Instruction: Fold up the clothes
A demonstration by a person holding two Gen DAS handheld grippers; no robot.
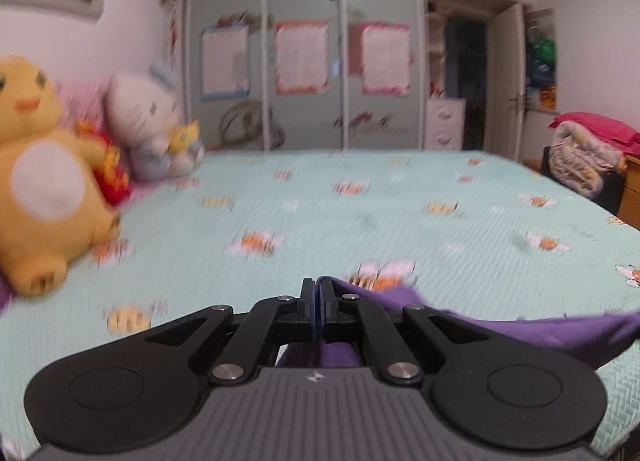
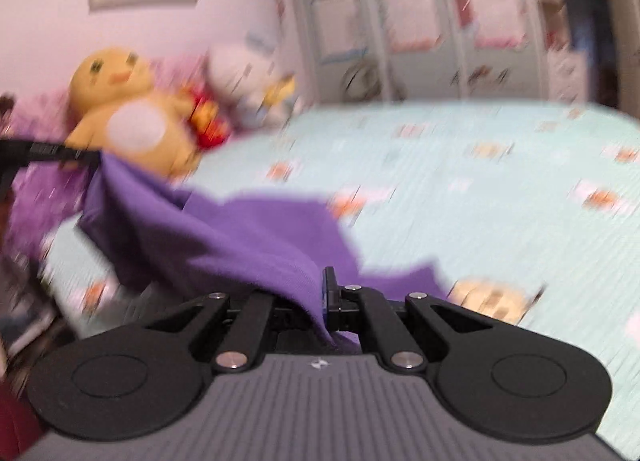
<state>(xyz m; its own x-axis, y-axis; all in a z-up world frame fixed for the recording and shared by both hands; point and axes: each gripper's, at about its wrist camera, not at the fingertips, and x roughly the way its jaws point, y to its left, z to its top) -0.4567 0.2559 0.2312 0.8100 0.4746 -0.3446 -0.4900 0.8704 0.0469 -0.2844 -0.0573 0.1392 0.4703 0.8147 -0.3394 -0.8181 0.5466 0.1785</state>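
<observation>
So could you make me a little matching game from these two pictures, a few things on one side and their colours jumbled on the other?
Things:
1. garment held by both grippers
2. duck plush
3. bedspread
4. folded blanket on top of the pile at the far right

Colours:
A. pale mint green with bees
B. pink
C. purple
D. yellow

Pairs: 1-C, 2-D, 3-A, 4-B
</observation>
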